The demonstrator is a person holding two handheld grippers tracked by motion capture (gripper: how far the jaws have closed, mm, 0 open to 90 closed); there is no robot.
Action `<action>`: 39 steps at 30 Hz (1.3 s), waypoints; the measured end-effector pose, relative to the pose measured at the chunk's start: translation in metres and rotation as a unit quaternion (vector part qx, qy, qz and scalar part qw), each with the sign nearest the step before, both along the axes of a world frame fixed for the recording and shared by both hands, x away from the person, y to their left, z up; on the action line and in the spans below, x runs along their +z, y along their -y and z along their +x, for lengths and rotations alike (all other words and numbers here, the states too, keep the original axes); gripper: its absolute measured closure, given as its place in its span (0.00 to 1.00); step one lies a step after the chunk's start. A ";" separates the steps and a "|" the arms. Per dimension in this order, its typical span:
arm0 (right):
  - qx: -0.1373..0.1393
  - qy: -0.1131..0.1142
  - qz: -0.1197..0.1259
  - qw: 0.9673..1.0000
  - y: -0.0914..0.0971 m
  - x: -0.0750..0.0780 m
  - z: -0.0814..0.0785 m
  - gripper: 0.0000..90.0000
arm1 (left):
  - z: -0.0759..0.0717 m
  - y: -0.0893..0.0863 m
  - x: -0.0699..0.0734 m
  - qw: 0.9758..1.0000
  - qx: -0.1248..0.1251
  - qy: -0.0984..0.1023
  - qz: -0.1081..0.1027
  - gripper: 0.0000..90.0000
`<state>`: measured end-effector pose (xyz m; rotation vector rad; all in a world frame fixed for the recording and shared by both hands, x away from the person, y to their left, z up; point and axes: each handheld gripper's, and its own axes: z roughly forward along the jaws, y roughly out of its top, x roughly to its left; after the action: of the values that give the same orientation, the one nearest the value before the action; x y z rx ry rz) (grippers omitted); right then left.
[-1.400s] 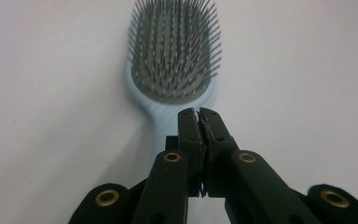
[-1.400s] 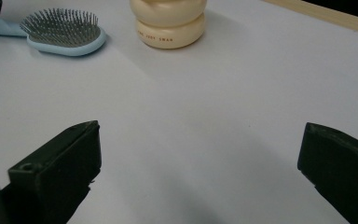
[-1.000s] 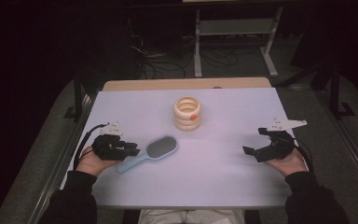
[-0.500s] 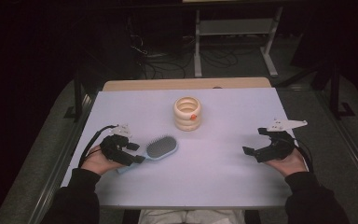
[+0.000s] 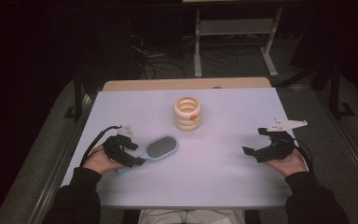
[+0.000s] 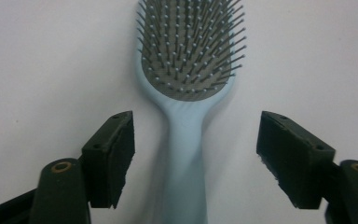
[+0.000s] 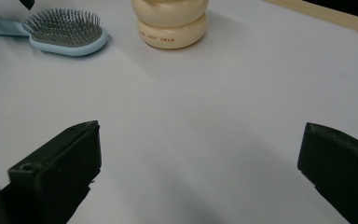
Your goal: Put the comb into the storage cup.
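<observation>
A light blue hairbrush lies bristles up on the pale table, left of centre. My left gripper sits low over its handle. In the left gripper view the handle runs between the jaws of the left gripper, with a gap on each side. These jaws have just been opening and the pads are off the handle. My right gripper rests open at the right side of the table, nothing between its jaws; the right gripper view shows this gripper the same way, over bare table.
A cream ringed container with an orange mark stands at the middle back, and the right gripper view catches this container next to the hairbrush. A wooden strip borders the table's far edge. Dark floor, cables and a metal stand lie beyond.
The left gripper has sunk a little over the brush handle and its jaws have spread apart. The brush head and the right gripper stay where they were.
</observation>
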<state>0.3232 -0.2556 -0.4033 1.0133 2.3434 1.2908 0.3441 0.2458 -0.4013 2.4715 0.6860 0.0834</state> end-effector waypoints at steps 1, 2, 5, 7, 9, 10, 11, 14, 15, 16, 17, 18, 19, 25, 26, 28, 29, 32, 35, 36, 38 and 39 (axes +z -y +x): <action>0.000 0.000 0.000 1.000 0.000 0.000 0.000 0.00 | 0.000 0.001 -0.001 1.000 0.000 0.001 0.004 0.27; 0.000 0.000 -0.001 1.000 0.000 0.000 0.000 0.00 | 0.000 0.002 -0.002 1.000 0.000 0.002 0.010 0.26; 0.001 0.000 0.000 1.000 0.000 0.000 0.000 0.00 | 0.000 0.005 -0.005 1.000 0.001 0.004 0.023 0.23; 0.000 0.000 0.000 1.000 0.000 0.000 0.000 0.00 | 0.001 0.006 -0.007 1.000 0.002 0.004 0.027 0.22; 0.001 0.000 0.000 1.000 0.000 0.000 0.000 0.00 | 0.001 0.008 -0.010 1.000 0.002 0.002 0.031 0.20; 0.001 0.000 -0.001 1.000 -0.001 0.000 0.000 0.00 | 0.001 0.008 -0.011 0.999 0.000 0.000 0.034 0.20; 0.001 0.000 -0.001 1.000 -0.001 0.000 -0.001 0.00 | 0.001 0.009 -0.012 0.999 -0.001 -0.003 0.035 0.19; 0.002 -0.001 -0.002 1.000 -0.001 0.000 -0.001 0.00 | 0.002 0.010 -0.014 0.999 -0.001 -0.005 0.039 0.19; 0.001 0.000 -0.002 1.000 -0.001 0.000 -0.001 0.00 | 0.002 0.010 -0.015 0.999 0.000 -0.006 0.038 0.19; 0.001 -0.001 -0.001 1.000 -0.001 0.000 -0.001 0.00 | 0.003 0.010 -0.016 0.999 0.001 -0.006 0.038 0.19; 0.000 -0.001 -0.001 1.000 -0.001 0.000 -0.002 0.00 | 0.004 0.010 -0.017 0.999 0.001 -0.009 0.037 0.19; 0.000 -0.001 -0.001 1.000 -0.001 0.000 -0.002 0.00 | 0.004 0.010 -0.018 0.999 0.000 -0.011 0.038 0.19; 0.000 -0.001 -0.001 1.000 0.000 0.000 -0.002 0.00 | 0.005 0.011 -0.020 0.999 0.000 -0.015 0.040 0.19; -0.002 0.001 0.001 1.000 0.000 0.001 -0.004 0.00 | 0.007 0.013 -0.022 0.999 -0.012 -0.021 0.039 0.26; -0.002 0.001 0.001 1.000 0.000 0.001 -0.004 0.00 | 0.007 0.013 -0.022 0.999 -0.014 -0.022 0.038 0.28; -0.002 0.002 0.001 1.000 0.000 0.001 -0.004 0.00 | 0.007 0.013 -0.022 0.999 -0.015 -0.024 0.038 0.32; -0.002 0.001 0.001 1.000 0.000 0.001 -0.004 0.00 | 0.007 0.013 -0.022 0.999 -0.014 -0.022 0.040 0.34; -0.003 0.001 0.000 1.000 0.000 0.001 -0.004 0.00 | 0.008 0.013 -0.023 0.999 -0.005 -0.022 0.046 0.44; -0.005 -0.001 0.000 1.000 0.001 0.000 -0.004 0.00 | 0.008 0.013 -0.023 0.999 -0.005 -0.025 0.038 0.52; -0.005 -0.001 0.000 1.000 0.001 0.000 -0.003 0.00 | 0.008 0.014 -0.023 0.999 -0.006 -0.023 0.041 0.54; -0.005 -0.001 0.000 1.000 0.002 0.000 -0.003 0.00 | 0.008 0.015 -0.023 0.999 -0.008 -0.017 0.041 0.58; -0.005 -0.001 0.000 1.000 0.002 0.000 -0.003 0.00 | 0.008 0.015 -0.022 0.999 -0.008 -0.011 0.046 0.62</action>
<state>0.3197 -0.2572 -0.4035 1.0258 2.3363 1.2872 0.3517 0.2304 -0.4238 2.5699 0.6847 0.0834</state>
